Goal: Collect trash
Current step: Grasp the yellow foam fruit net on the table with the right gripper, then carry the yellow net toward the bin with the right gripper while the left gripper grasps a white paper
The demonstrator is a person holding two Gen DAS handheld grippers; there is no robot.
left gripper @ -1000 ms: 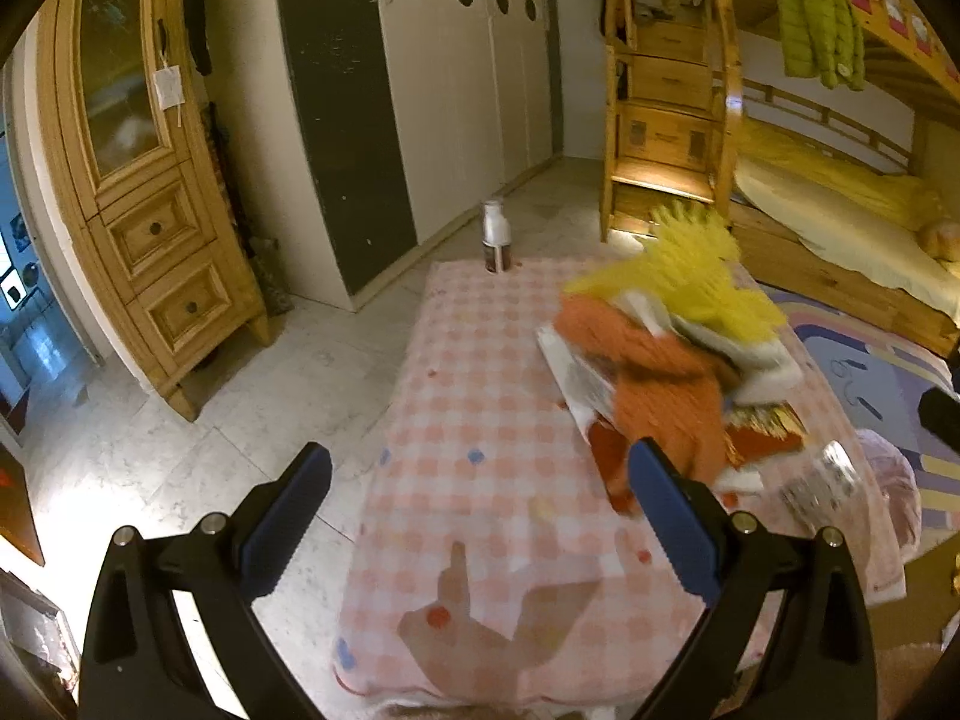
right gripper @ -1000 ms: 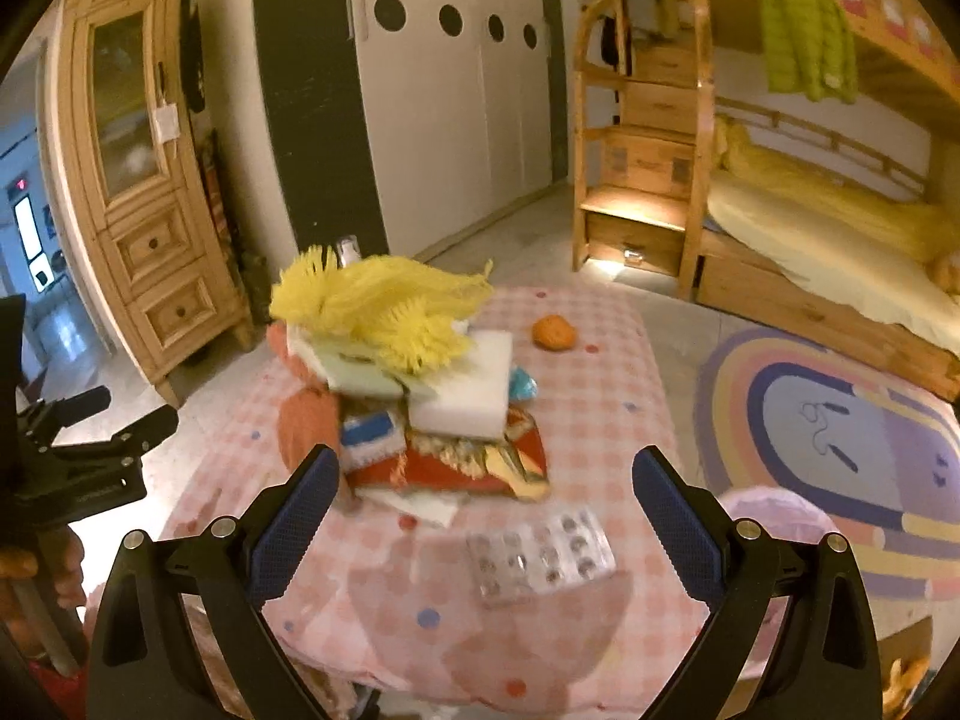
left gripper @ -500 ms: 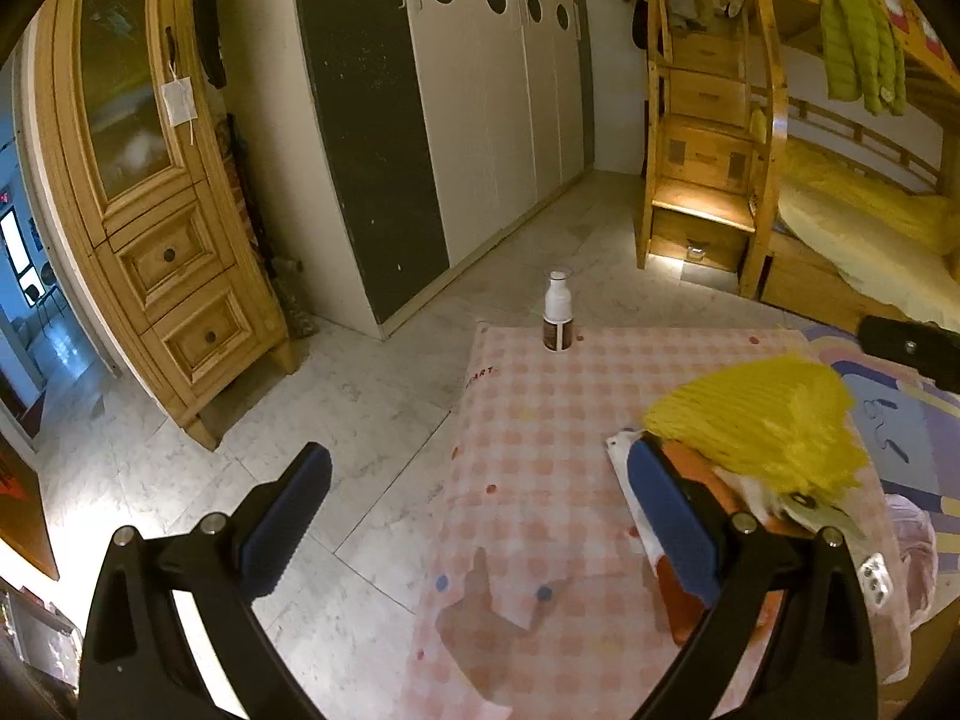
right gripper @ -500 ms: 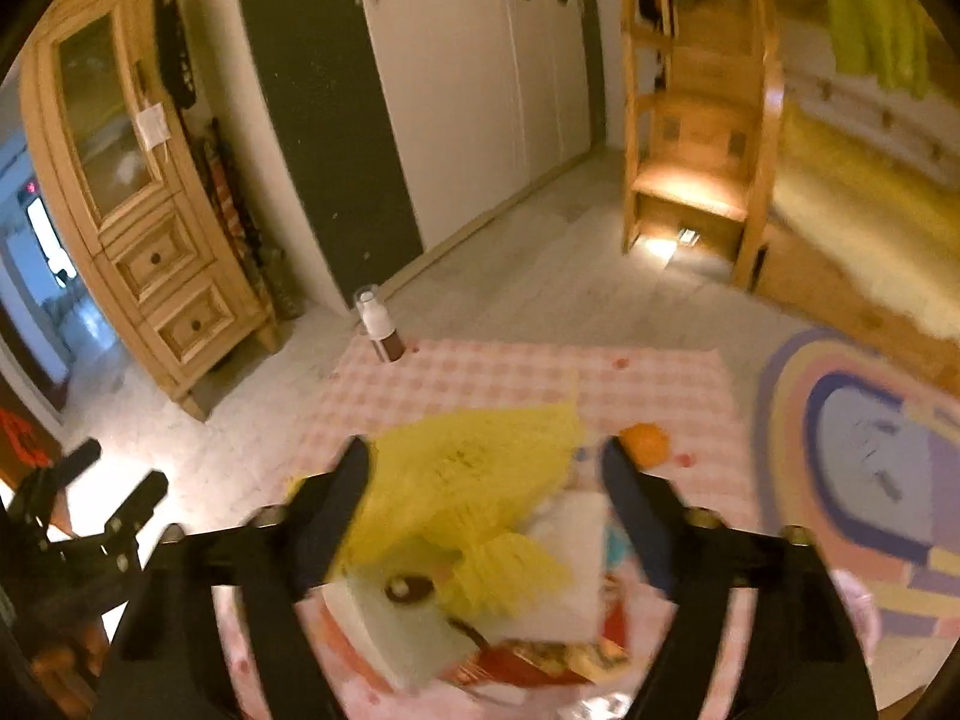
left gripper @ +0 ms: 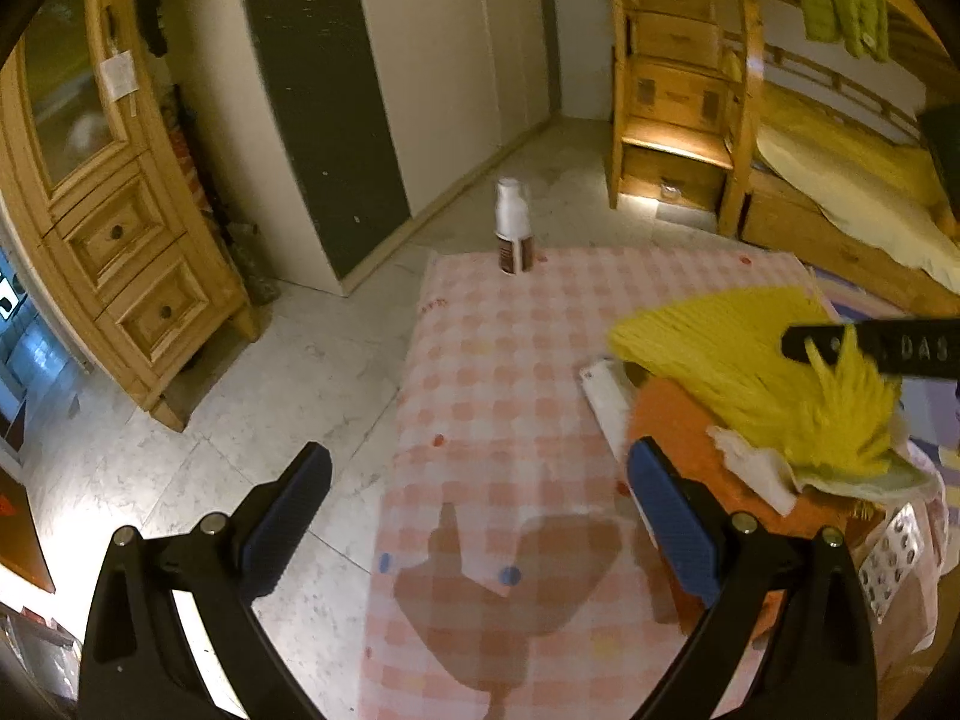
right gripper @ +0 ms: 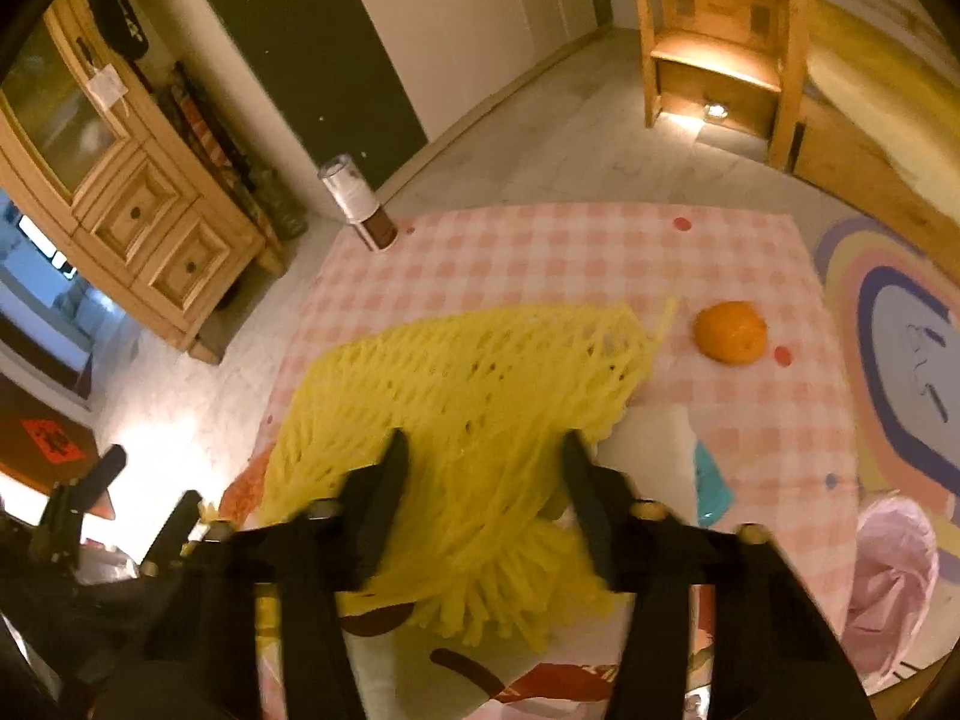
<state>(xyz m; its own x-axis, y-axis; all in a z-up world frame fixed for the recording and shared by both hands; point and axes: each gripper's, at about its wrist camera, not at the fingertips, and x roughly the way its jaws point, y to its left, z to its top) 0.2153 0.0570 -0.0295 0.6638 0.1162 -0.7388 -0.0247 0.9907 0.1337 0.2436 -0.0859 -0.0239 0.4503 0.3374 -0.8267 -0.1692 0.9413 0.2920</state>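
Note:
A yellow foam fruit net [right gripper: 480,378] lies on top of a pile of trash on the pink checked table [right gripper: 540,252]; it also shows in the left wrist view [left gripper: 750,372]. My right gripper [right gripper: 483,456] is open, its fingers down on either side of the net. Under the net lie orange fabric [left gripper: 678,426], white paper, a teal scrap [right gripper: 711,486] and a blister pack [left gripper: 888,564]. An orange peel [right gripper: 731,333] lies alone to the far right. My left gripper [left gripper: 480,480] is open and empty over the table's left edge.
A white and brown bottle [left gripper: 513,234] stands at the table's far left corner. A pink plastic bag [right gripper: 894,576] hangs at the table's right. A wooden cabinet [left gripper: 108,228] stands left, a bunk bed with steps [left gripper: 678,120] at the back right.
My right gripper has dropped down onto the pile and narrowed around the yellow net. My left gripper has drawn back slightly and stays open.

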